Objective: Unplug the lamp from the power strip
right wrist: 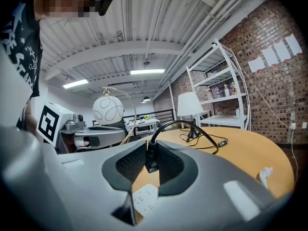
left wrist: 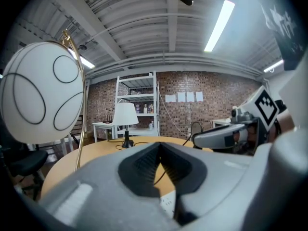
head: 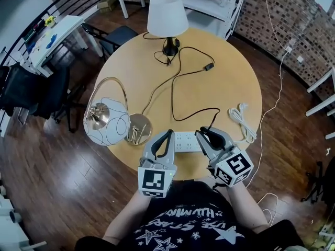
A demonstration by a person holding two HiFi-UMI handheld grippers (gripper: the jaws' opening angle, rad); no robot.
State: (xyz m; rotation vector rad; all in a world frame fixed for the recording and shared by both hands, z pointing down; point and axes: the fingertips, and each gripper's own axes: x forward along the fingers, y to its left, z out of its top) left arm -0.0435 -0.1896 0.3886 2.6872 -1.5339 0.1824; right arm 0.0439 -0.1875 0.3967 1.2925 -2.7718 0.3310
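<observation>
Two grippers at the table's [head: 235, 88] near edge: left gripper [head: 168, 133], jaws together, empty, over the strip's [head: 184, 140] left end; right gripper [head: 211, 135] clamped on the black plug [right wrist: 150, 159], prongs hidden between its jaws; cord [right wrist: 180, 121] runs to the far lamp [head: 167, 15]

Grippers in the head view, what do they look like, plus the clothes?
The left gripper and right gripper are grey with black pads, each carrying a white cube with black square markers. The T-shirt is black, short-sleeved, with white stars.
</observation>
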